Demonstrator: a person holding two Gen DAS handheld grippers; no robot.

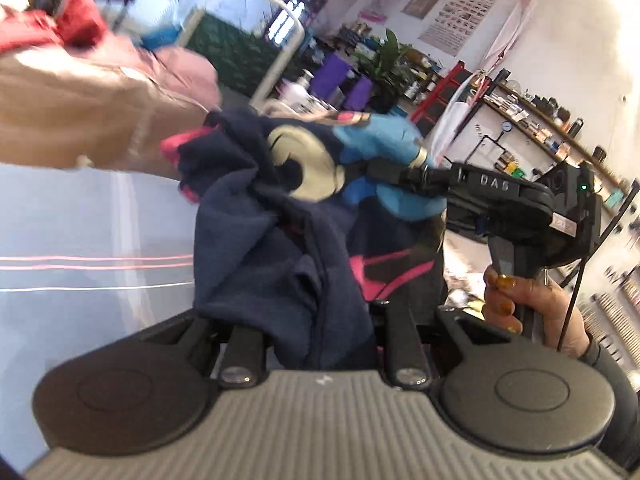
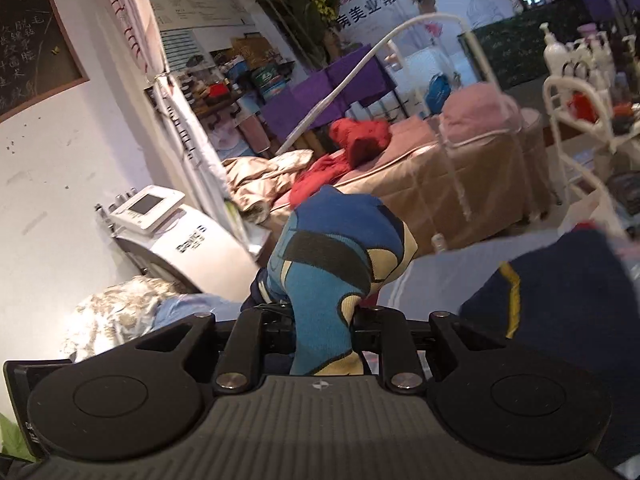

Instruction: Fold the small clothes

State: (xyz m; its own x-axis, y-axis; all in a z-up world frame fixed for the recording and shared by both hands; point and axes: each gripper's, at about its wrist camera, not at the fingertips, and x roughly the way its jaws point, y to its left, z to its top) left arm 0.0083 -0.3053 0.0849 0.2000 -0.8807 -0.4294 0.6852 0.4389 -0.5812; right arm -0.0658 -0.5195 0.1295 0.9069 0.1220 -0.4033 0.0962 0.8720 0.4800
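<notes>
Holding a small navy garment point(image 1: 256, 240) aloft between both claws: left claw point(image 1: 320, 320) pinches navy cloth, right claw point(image 2: 320, 320) pinches its blue patch. Advice: draw apart, lower flat onto bed point(image 1: 80, 220).

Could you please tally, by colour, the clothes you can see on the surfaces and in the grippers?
Navy with blue, cream and pink print: 1, the garment that the left gripper and the right gripper both hold.
Red: 1 heap, the clothes on the brown bed; how many pieces it holds cannot be told.
Total: 2.
</notes>
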